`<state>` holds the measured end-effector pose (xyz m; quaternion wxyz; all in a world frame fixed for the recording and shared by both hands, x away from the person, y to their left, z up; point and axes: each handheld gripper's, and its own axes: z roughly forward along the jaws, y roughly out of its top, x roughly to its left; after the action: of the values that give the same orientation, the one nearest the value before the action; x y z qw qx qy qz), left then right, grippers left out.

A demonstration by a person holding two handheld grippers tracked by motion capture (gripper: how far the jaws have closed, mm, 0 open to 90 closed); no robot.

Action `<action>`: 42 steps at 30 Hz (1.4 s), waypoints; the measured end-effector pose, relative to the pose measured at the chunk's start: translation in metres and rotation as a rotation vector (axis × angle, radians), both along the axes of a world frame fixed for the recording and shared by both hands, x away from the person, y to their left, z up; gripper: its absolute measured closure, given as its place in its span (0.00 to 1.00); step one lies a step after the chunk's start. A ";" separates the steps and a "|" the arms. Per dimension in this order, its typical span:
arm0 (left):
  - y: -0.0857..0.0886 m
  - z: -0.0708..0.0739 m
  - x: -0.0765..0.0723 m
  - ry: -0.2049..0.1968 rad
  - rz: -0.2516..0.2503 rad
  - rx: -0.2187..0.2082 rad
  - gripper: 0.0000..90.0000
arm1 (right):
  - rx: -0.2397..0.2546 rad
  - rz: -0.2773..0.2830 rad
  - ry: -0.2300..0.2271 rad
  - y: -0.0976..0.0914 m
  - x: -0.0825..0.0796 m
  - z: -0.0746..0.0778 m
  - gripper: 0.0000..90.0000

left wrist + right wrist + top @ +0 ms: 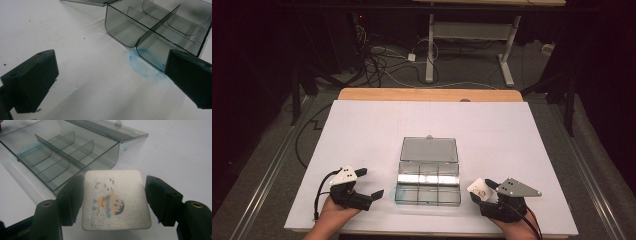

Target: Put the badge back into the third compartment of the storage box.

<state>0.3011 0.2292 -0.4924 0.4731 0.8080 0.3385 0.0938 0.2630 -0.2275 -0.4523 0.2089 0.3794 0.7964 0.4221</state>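
Card (478, 188) with a cartoon print sits at the right gripper (490, 192) in the high view, near the bottom right of the white desk (362, 130), just beside the right end of the clear compartment box (428, 182); box lid (429, 149) is already swung open and lies flat behind it, all cells look empty. Left gripper (371, 185) hovers just left of the box, jaws apart, holding nothing. Left gripper view: left gripper (110, 80) spread wide over bare desk, box corner (155, 32) near the right jaw, not touching as far as I can tell; faint blue ring mark (145, 62) on the desk under that corner; dividers visible, no contents. Right gripper view: card (116, 200) lies between the jaws of the right gripper (113, 200), left jaw pressed to its edge, right jaw shows a narrow gap, so grip looks loose or only partly closed, cannot tell if it is truly clamped. Box (60, 157) lies just beyond the card, open, lid (110, 130) back. Judgement: opening done, card picked up or nearly so, placing it in a cell and shutting the lid left.
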 end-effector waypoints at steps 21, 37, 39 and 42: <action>0.000 0.000 0.000 0.002 0.002 -0.003 0.00 | -0.017 0.130 -0.043 0.054 0.022 0.015 0.37; 0.000 0.000 0.000 0.002 -0.002 -0.008 0.00 | -0.065 0.161 0.017 0.080 0.049 0.002 0.37; 0.000 0.000 0.000 0.000 -0.001 -0.006 0.00 | -0.073 0.165 0.024 0.083 0.051 0.000 0.37; 0.000 0.000 0.000 0.000 -0.002 -0.005 0.00 | -0.081 0.170 0.038 0.086 0.054 -0.003 0.37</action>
<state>0.3008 0.2296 -0.4924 0.4750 0.8072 0.3379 0.0928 0.3166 -0.1419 -0.4553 0.1723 0.3098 0.8459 0.3986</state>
